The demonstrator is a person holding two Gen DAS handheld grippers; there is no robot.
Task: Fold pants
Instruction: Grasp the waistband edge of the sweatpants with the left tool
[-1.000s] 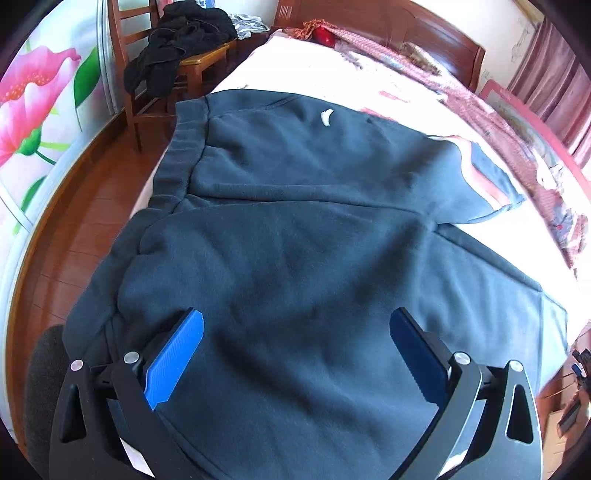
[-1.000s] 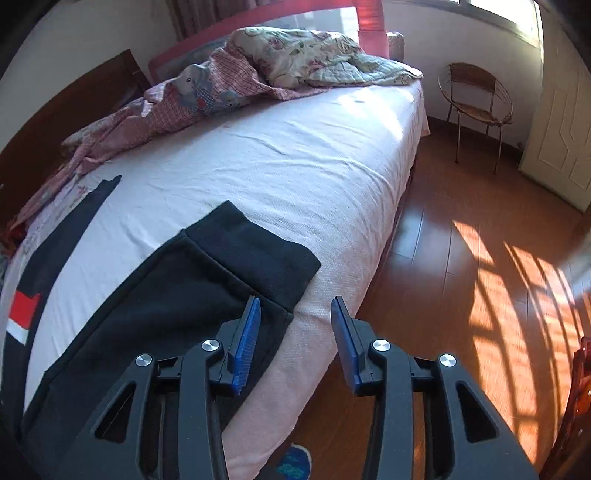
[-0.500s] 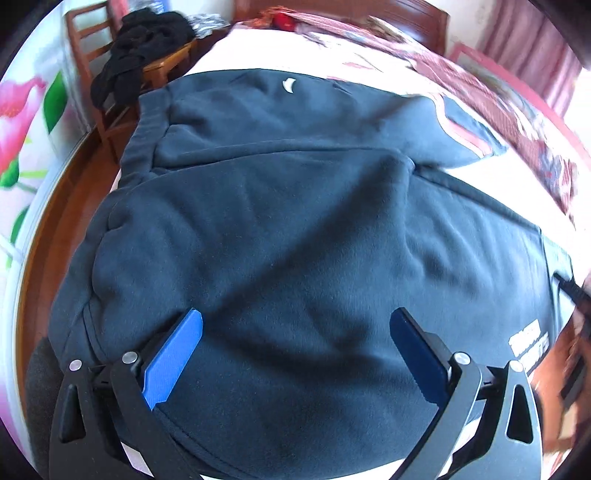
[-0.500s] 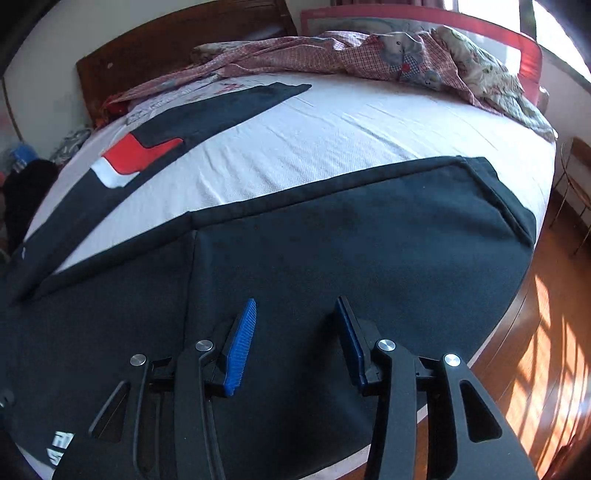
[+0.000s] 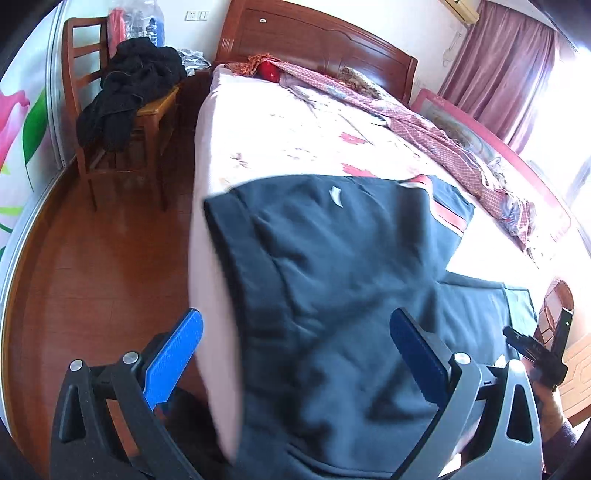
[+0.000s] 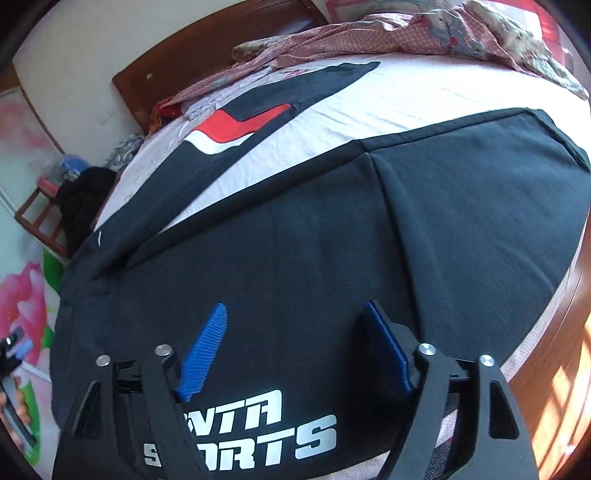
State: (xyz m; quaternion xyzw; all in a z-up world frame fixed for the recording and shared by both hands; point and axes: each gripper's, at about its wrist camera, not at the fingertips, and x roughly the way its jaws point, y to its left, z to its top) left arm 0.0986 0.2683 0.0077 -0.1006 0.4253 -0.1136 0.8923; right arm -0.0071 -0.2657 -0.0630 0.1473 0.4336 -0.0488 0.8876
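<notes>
Dark navy pants [image 5: 332,280] lie spread on the bed, waistband toward the bed's left edge, one leg with a red and white stripe [image 6: 236,129] angled toward the headboard. The near leg [image 6: 332,236] carries white "SPORTS" lettering [image 6: 243,439]. My left gripper [image 5: 295,354] is open and empty above the waist end by the bed's edge. My right gripper [image 6: 295,343] is open and empty just above the near leg, close to the lettering. The right gripper also shows at the right edge of the left wrist view [image 5: 543,350].
The bed [image 5: 295,122] has a pale floral sheet and a wooden headboard [image 5: 314,40]. A checked quilt [image 6: 388,33] is bunched along the far side. A wooden chair [image 5: 122,122] with black clothes stands on the wood floor [image 5: 92,277] left of the bed.
My left gripper has pulled back and tilted toward the waist end and bed edge. My right gripper has moved left along the near leg to the lettering and opened wider.
</notes>
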